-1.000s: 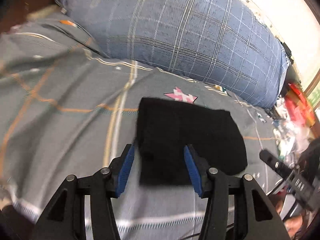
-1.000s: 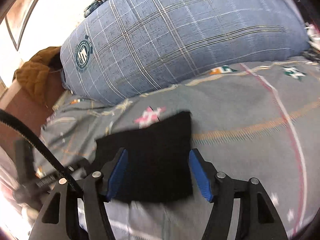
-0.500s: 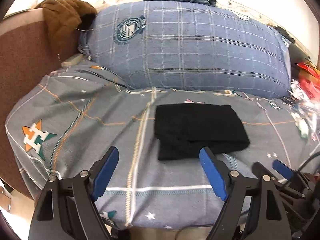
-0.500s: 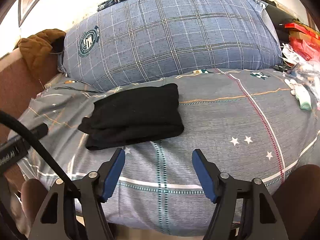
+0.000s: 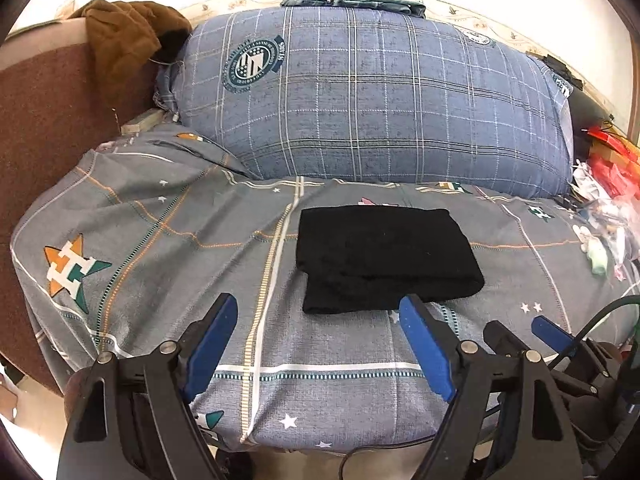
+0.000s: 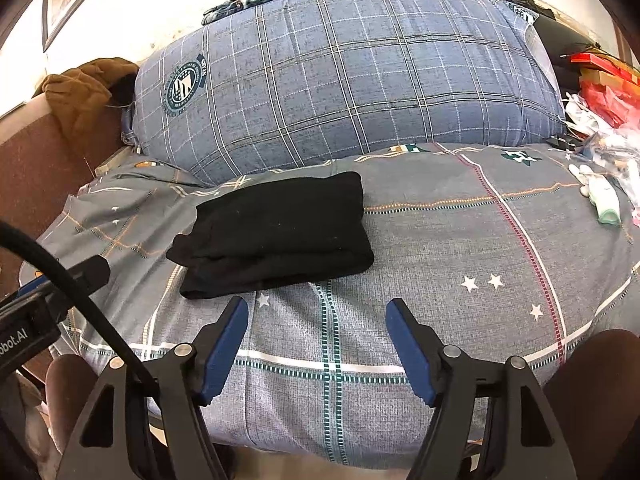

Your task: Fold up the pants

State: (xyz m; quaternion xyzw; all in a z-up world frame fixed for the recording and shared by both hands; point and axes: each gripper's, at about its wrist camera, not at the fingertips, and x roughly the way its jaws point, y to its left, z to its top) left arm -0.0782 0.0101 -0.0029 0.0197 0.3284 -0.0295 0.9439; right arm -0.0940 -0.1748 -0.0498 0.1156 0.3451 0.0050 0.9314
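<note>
Looking along my left tongs [image 5: 318,344], I see both blue fingers spread wide with nothing between them, hanging above the near edge of the bed [image 5: 160,248]. The black pants [image 5: 384,258] lie folded into a compact rectangle on the grey patterned bedspread, just beyond the tips and a little to the right of centre, apart from the pads. The fold shows layers: a lower layer sticks out at the front left corner under the upper one.

From my right tongs [image 6: 318,344] the picture is much the same: fingers parted, empty, hovering over the bedspread [image 6: 440,240] near its front edge. In this view the pants [image 6: 276,228] sit ahead and to the left of the tips, not touching them, with the stacked edges facing me.

Behind the pants a big blue plaid pillow [image 5: 372,100] fills the back of the bed, its round crest printed near the left end. A brown garment [image 5: 120,40] is draped over the reddish-brown headboard at the far left. Some denim cloth [image 5: 352,0] lies on top of the pillow. On the right side of the bed I make out a heap of small packets and red items [image 6: 600,92], too cluttered to name
</note>
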